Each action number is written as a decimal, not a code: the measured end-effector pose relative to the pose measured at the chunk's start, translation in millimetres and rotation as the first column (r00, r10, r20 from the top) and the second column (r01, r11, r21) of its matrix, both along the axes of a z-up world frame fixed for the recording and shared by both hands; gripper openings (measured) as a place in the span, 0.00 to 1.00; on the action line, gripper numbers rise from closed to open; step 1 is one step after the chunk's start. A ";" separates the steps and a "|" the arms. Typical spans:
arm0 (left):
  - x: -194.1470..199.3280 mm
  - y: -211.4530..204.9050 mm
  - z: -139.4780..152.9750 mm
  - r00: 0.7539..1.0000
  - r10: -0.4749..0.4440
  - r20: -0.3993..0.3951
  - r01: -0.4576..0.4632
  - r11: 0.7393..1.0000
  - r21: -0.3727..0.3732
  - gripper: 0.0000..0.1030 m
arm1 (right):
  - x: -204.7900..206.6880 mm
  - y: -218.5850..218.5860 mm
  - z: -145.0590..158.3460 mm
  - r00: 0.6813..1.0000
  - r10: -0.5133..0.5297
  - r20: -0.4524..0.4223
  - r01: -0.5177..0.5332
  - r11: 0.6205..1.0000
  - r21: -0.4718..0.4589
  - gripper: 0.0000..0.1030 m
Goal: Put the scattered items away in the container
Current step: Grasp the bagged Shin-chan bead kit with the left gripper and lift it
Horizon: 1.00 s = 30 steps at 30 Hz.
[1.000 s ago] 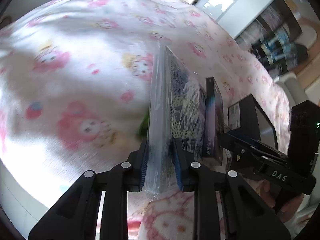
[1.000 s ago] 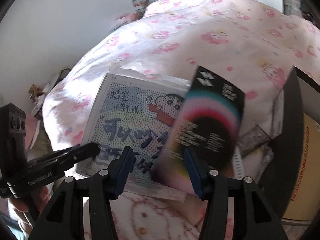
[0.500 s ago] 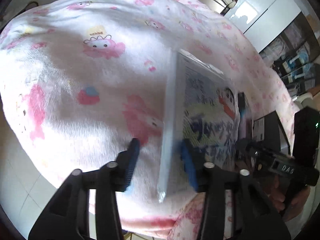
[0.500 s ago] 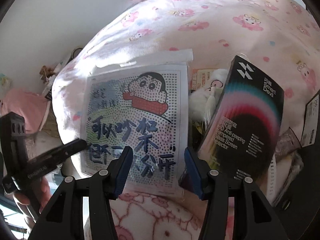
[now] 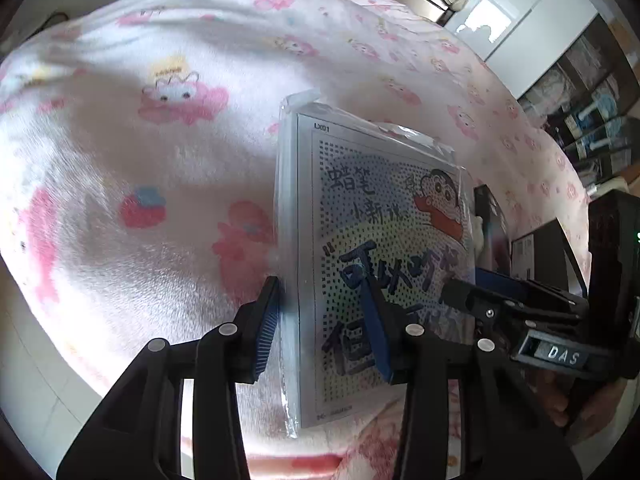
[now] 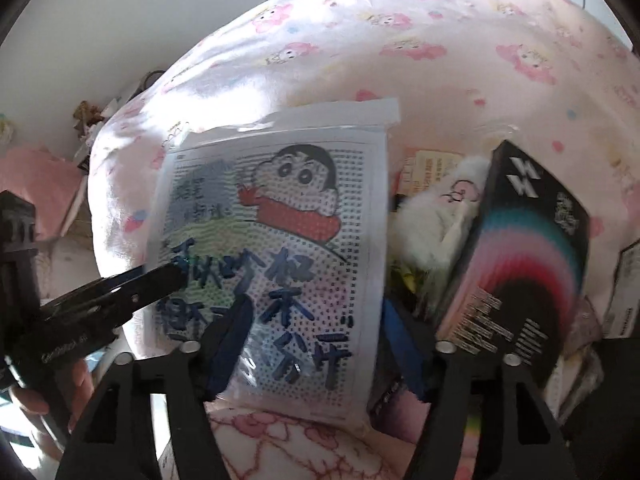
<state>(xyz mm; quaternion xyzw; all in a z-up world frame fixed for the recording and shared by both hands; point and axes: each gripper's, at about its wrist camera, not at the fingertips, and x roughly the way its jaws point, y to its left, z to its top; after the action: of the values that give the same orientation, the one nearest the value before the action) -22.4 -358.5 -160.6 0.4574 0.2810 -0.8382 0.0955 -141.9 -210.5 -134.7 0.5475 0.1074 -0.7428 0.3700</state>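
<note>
A bed covered by a pink cartoon-print blanket [image 5: 168, 168] fills the scene. On it, propped upright near the front edge, stands a flat plastic packet [image 5: 372, 264] with a cartoon boy in a red scarf and bold handwritten characters on its face.

The left gripper [image 5: 324, 332] points steeply down at the packet's left edge. Its blue-padded fingers [image 5: 265, 328] sit on either side of that edge, one behind and one in front. They are easing closer together, yet gaps show at both pads, so nothing is clamped.

The right gripper [image 6: 316, 350] hangs over the packet's lower right part [image 6: 280, 256]. Its fingers are spreading apart and grip nothing, with the lower part of the packet showing between them.

Just right of the packet stands a black box [image 6: 516, 280] with a rainbow arc on its face, tilted. Between packet and box lies a white plush toy [image 6: 436, 220]. These sit in a cluttered hollow at the right; whether that is the container, I cannot tell.

A hand [image 6: 44, 396] holds the left gripper's handle at the near left.
</note>
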 end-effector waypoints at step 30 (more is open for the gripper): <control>-86.4 246.5 138.2 0.818 -0.523 -0.239 0.517 0.851 -0.091 0.40 | 21.4 320.6 150.4 0.872 -0.462 -0.161 0.419 0.875 -0.241 0.52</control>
<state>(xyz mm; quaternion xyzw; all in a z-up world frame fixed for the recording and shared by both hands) -108.8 -112.0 -22.4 0.4040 0.1463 -0.8872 -0.1684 -120.5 110.1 15.7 0.4349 -0.0565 -0.8690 0.2292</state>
